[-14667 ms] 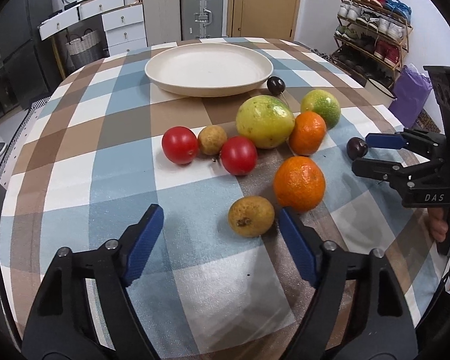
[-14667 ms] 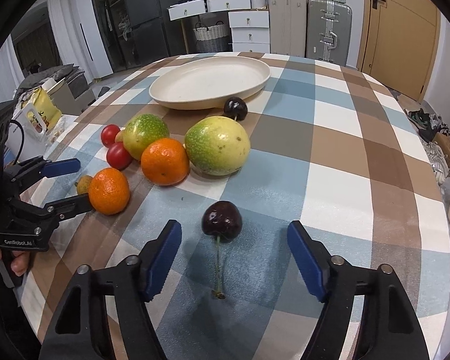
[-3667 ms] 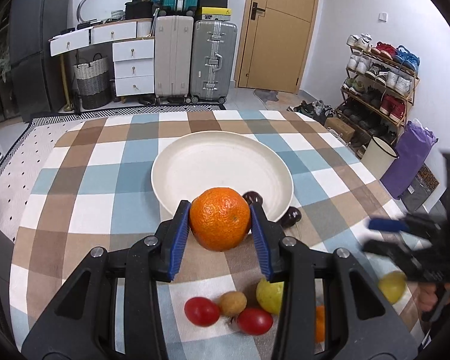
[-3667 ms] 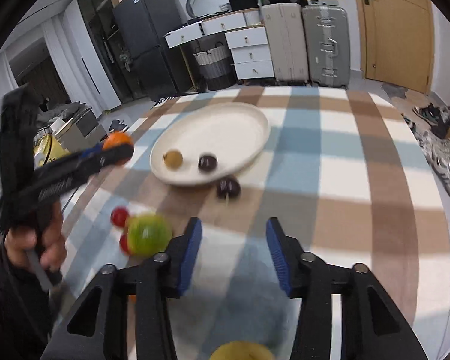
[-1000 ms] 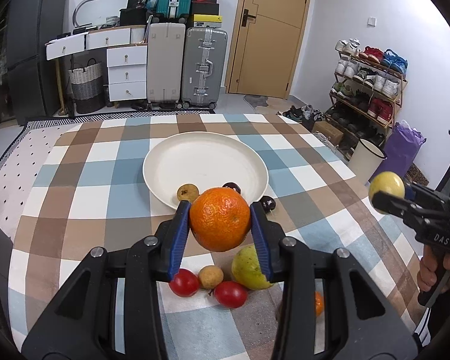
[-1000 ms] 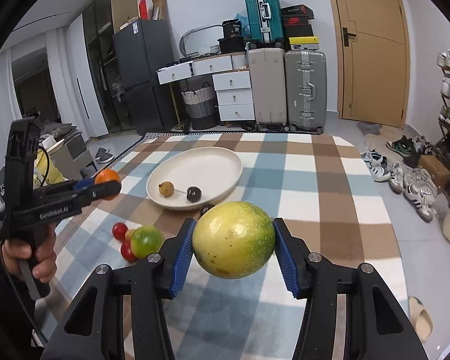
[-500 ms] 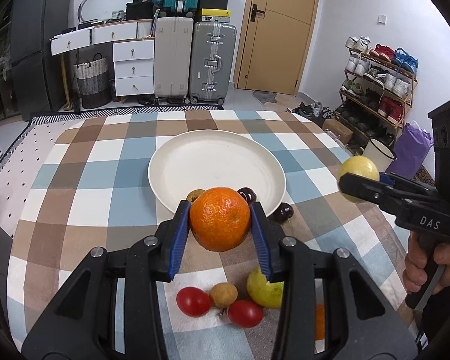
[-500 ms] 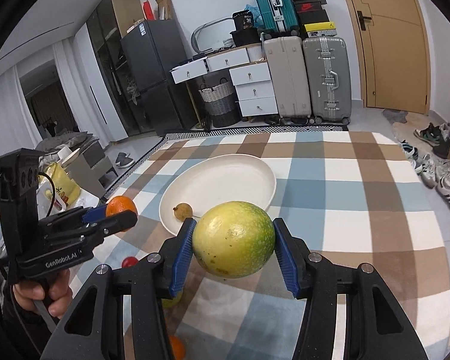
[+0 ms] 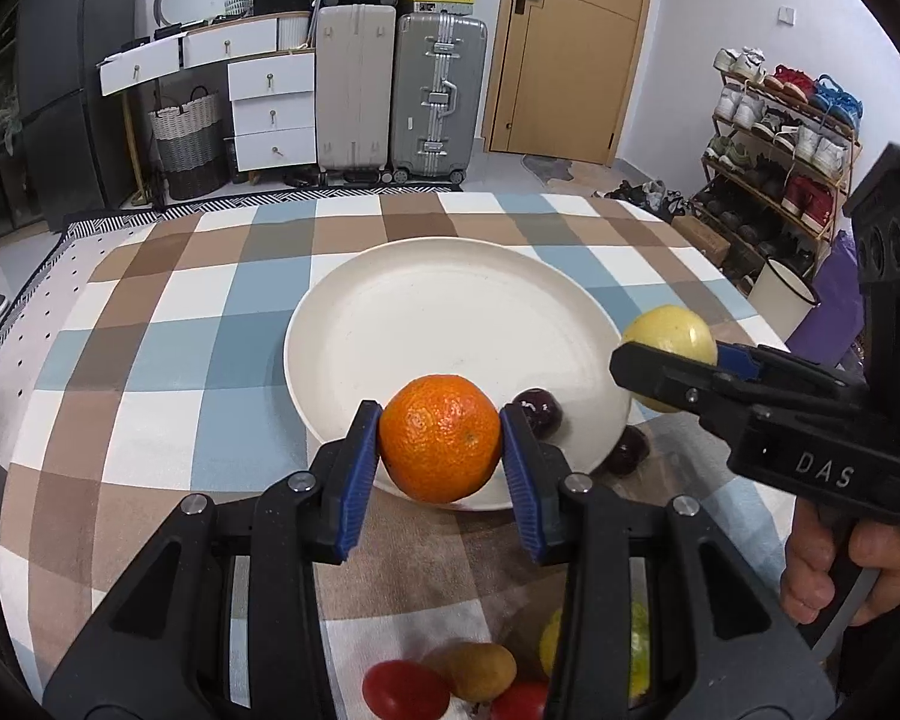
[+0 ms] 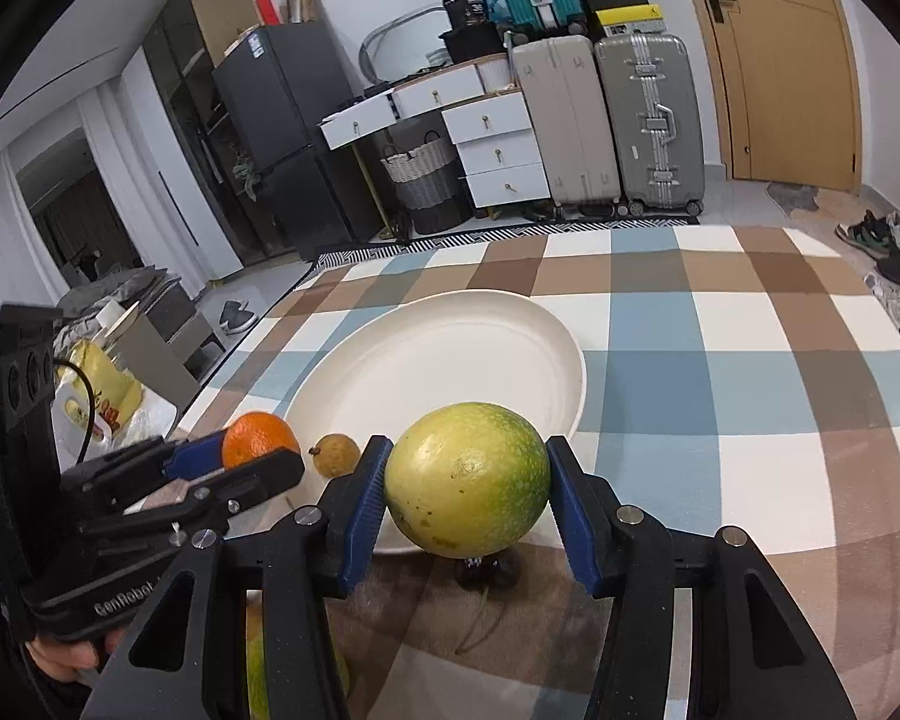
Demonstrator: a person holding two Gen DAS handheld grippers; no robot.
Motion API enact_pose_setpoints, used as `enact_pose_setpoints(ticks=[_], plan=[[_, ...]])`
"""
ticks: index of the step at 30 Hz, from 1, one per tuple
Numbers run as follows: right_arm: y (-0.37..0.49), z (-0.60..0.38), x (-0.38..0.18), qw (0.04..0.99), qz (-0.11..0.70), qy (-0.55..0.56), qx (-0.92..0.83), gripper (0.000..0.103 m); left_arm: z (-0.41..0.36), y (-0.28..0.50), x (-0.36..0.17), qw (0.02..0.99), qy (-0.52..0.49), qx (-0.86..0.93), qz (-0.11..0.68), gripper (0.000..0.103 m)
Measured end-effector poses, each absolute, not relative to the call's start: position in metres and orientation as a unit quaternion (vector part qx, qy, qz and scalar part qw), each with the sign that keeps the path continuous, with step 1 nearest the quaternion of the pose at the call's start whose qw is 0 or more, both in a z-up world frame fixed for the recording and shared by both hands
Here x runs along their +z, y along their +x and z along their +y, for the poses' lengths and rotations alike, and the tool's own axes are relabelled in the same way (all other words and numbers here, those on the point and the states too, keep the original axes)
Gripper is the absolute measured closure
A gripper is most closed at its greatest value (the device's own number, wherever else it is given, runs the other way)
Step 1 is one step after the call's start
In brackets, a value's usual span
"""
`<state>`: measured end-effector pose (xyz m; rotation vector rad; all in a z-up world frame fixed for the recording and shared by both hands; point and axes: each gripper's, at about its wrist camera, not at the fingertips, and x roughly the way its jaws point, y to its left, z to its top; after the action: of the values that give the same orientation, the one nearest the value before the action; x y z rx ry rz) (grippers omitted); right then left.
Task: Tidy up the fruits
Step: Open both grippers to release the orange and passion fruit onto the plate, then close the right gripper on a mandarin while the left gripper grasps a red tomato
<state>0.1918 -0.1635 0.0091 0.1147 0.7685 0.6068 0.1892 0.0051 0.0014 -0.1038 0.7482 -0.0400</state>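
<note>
My left gripper is shut on an orange and holds it over the near rim of the white plate. My right gripper is shut on a large yellow-green fruit above the plate's near right edge. In the left wrist view this fruit shows by the plate's right rim. A dark cherry and a small brown fruit lie on the plate. Another cherry lies on the table beside the rim.
Two red tomatoes, a small brown fruit and a yellow-green fruit lie on the checked tablecloth near me. Suitcases, drawers and a shoe rack stand beyond the table.
Both grippers have moved forward and lower toward the plate, each still holding its fruit. The right gripper now sits close beside the plate's right rim.
</note>
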Motion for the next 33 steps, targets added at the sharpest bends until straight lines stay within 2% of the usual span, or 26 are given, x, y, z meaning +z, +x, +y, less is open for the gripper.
enact_pose_setpoints(ticks=[14,16,17,18,19,21,23,25,27,33], plan=[[0.22,-0.145,-0.002,0.88,0.38,0.051,0.28,0.049,0.009,0.212,-0.014,0.922,-0.048,-0.026,0.384,0.066],[0.215,-0.15,0.005,0.883,0.372,0.048,0.281,0.049,0.009,0.21,-0.012,0.922,-0.048,-0.027,0.384,0.063],[0.212,-0.152,0.008,0.886,0.369,0.043,0.277,0.046,0.009,0.208,-0.01,0.922,-0.047,-0.026,0.383,0.058],[0.208,-0.155,0.012,0.888,0.366,0.039,0.275,0.043,0.009,0.205,-0.008,0.923,-0.047,-0.022,0.382,0.048],[0.205,-0.158,0.014,0.889,0.364,0.038,0.275,0.036,0.009,0.203,-0.007,0.924,-0.048,-0.019,0.38,0.042],[0.196,-0.168,0.021,0.893,0.354,0.04,0.273,0.027,0.01,0.194,-0.002,0.928,-0.049,-0.013,0.369,0.022],[0.185,-0.176,0.026,0.897,0.345,0.038,0.274,0.014,0.012,0.184,0.004,0.933,-0.052,-0.008,0.357,0.017],[0.176,-0.184,0.031,0.897,0.342,0.039,0.276,0.009,0.014,0.175,0.009,0.934,-0.058,-0.006,0.352,0.012],[0.166,-0.189,0.035,0.897,0.344,0.036,0.276,0.003,0.016,0.165,0.014,0.935,-0.062,-0.004,0.349,0.001],[0.142,-0.199,0.044,0.897,0.35,0.028,0.27,0.001,0.015,0.134,0.029,0.94,-0.055,0.004,0.336,0.001]])
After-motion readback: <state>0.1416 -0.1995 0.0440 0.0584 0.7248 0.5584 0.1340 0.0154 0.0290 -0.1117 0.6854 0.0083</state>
